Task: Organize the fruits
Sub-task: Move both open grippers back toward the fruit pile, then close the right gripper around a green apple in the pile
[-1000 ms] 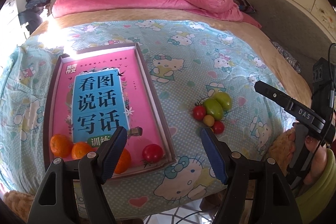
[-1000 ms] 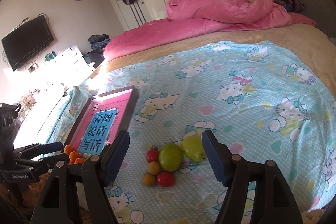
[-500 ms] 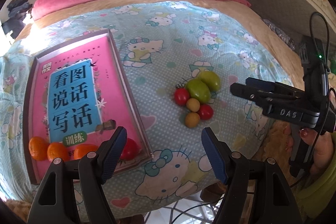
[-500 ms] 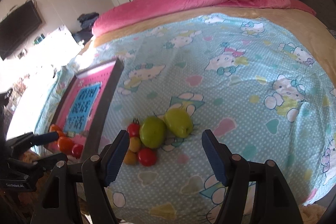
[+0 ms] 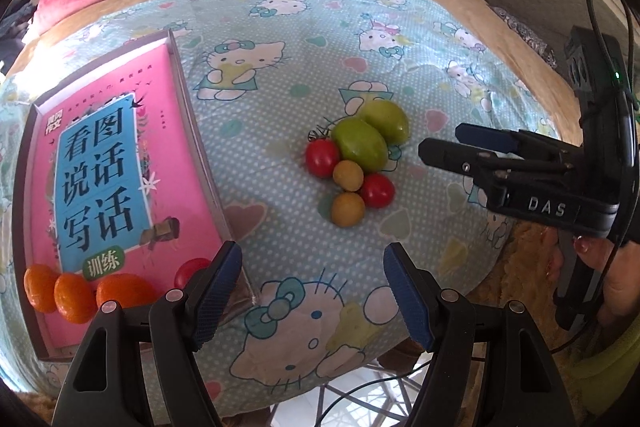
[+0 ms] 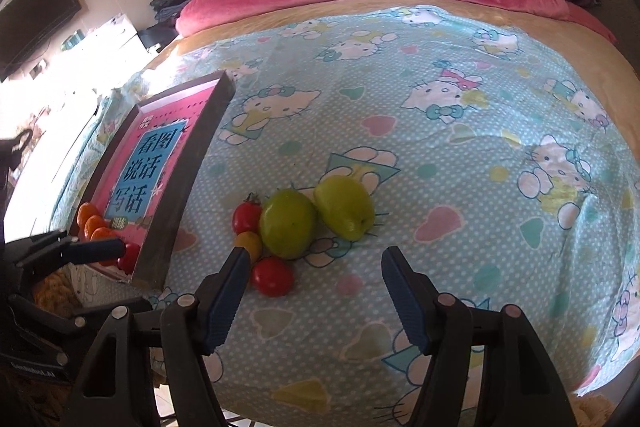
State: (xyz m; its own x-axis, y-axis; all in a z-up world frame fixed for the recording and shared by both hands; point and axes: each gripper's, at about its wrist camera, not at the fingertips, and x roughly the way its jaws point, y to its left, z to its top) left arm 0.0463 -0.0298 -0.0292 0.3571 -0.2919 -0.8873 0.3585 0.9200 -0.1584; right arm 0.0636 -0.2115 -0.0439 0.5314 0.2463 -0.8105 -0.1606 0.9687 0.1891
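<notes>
Where right view hides it, left shows second yellow fruit (image 5: 348, 209).

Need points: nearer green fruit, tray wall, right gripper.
nearer green fruit (image 6: 287, 223), right wrist view, middle of its skin
tray (image 6: 188, 179), right wrist view, dark outer side wall
right gripper (image 6: 314, 293), right wrist view, midway between its open fingertips
</notes>
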